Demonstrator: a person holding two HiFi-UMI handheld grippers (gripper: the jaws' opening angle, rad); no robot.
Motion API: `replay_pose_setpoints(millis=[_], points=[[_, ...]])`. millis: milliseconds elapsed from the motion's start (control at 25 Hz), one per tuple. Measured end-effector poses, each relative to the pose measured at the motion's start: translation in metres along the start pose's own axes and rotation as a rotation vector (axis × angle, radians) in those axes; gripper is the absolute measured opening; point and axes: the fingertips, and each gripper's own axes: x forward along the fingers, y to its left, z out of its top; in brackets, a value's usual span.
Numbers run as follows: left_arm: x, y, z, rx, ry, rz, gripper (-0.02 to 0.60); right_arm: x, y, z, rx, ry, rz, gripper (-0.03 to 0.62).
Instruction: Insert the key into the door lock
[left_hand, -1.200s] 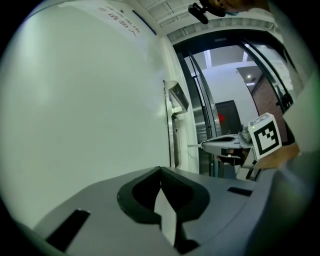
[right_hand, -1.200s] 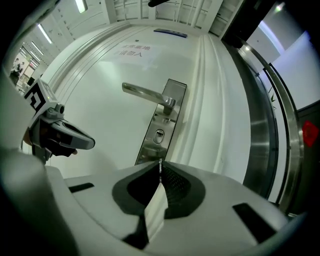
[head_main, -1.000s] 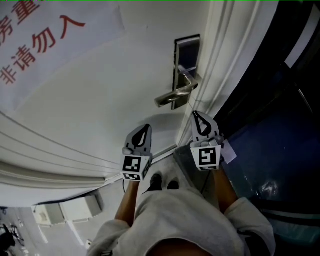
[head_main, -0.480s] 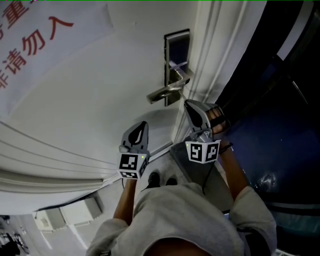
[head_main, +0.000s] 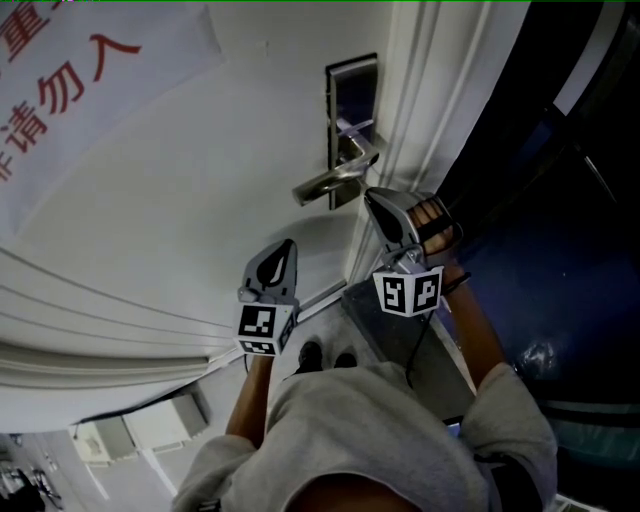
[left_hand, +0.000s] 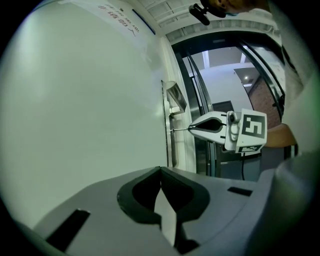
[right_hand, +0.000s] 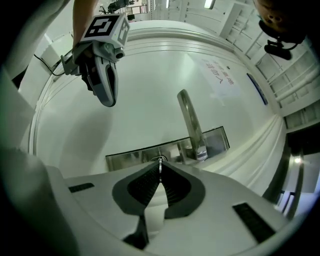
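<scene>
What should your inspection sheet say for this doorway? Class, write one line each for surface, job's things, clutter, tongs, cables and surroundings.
Surface: white door, with a paper notice in red characters.
Job's things: key reaches the lock plate by the lever handle; whether it is inserted cannot be told.
Clutter: nothing seen.
Tongs: right tongs shut on the key; left tongs shut, empty, clear of the lock plate.
Cables: cable hanging below the right tongs.
Surroundings: door frame, dark glass.

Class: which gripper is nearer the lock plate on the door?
Right. The right gripper, shut on the key, points at the lock plate by the lever handle. The left gripper, shut and empty, sits further left, away from the plate.
</scene>
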Motion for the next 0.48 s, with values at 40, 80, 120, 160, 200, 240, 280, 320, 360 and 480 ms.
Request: replay_pose_setpoints(millis=[40,80,120,160,200,240,280,320,360,480], points=[[-0.0003,0.0003,0.0000,0.000,0.000,0.000,0.018,0.0014,0.0008,-0.0005,-0.002,0.002,0.003,0.029],[-0.0007,0.0007,0.0000,0.000,0.001,0.000,0.018,0.0025,0.0014,-0.0009,-0.003,0.005,0.005,0.029],[-0.0011,0.0013,0.0000,0.001,0.002,0.001,0.018,0.0035,0.0016,-0.0010,-0.006,0.006,0.006,0.029],[-0.0015,0.0020,0.0000,0.002,0.002,0.002,0.018,0.0045,0.0016,-0.0007,-0.010,0.005,0.008,0.029],[-0.0018,0.0026,0.0001,0.002,0.001,0.002,0.018,0.0057,0.0017,-0.0001,-0.018,0.003,0.009,0.029],[-0.0023,0.0033,0.0002,0.002,0.001,0.003,0.018,0.0070,0.0017,0.0005,-0.027,0.000,0.011,0.029],[-0.0029,0.0038,0.0003,0.002,0.001,0.005,0.018,0.0080,0.0017,0.0009,-0.036,-0.001,0.013,0.029],[-0.0035,0.0042,0.0002,0.002,0.002,0.006,0.018,0.0086,0.0016,0.0007,-0.040,-0.002,0.017,0.029],[-0.0041,0.0046,0.0000,0.002,0.002,0.007,0.018,0.0088,0.0015,0.0000,-0.041,-0.001,0.022,0.029],[-0.0046,0.0055,-0.0006,-0.002,0.002,0.008,0.018,0.0095,0.0002,-0.0023,-0.049,0.006,0.034,0.029]])
